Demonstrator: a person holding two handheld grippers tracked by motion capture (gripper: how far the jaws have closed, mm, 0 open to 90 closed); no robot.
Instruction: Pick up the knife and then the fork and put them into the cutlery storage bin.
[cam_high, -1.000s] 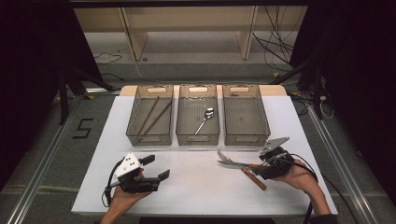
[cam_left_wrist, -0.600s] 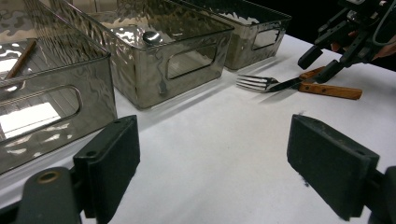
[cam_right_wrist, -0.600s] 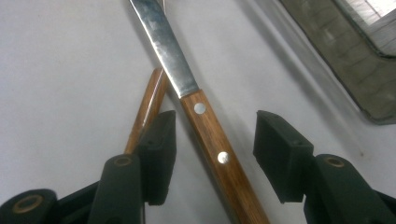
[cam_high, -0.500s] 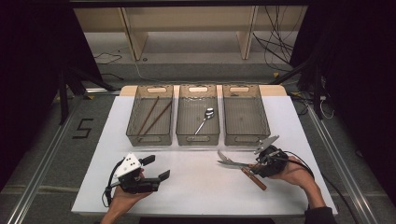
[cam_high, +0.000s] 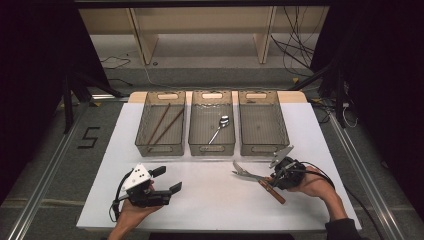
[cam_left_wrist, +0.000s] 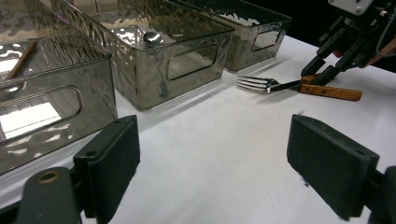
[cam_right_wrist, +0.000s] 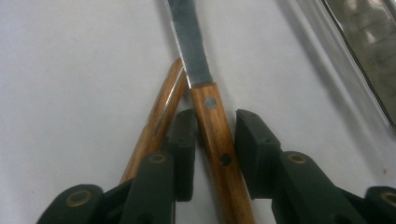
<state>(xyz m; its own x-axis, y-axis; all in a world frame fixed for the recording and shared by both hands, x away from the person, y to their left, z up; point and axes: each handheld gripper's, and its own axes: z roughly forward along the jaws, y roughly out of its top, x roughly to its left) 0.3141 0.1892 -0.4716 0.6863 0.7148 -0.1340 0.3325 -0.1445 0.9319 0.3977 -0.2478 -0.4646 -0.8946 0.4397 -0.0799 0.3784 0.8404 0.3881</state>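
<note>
- We see a lab recording bay: a white table (cam_high: 215, 200) ringed by dark curtains (cam_high: 35, 75).
- Metal rails (cam_high: 30, 205) run along the grey floor, which bears a taped "5" (cam_high: 89, 137).
- Loose cables (cam_high: 295, 47) trail behind, by bare wooden shelving (cam_high: 200, 20).
- Three clear bins (cam_high: 212, 125) stand in a row.

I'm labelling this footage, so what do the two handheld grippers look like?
Both are black. The left gripper has broad, blocky fingers, a white faceted top with dark dots, and a black cable. The right gripper carries a grey three-cornered plate and black cables; a dark sleeve shows.
</note>
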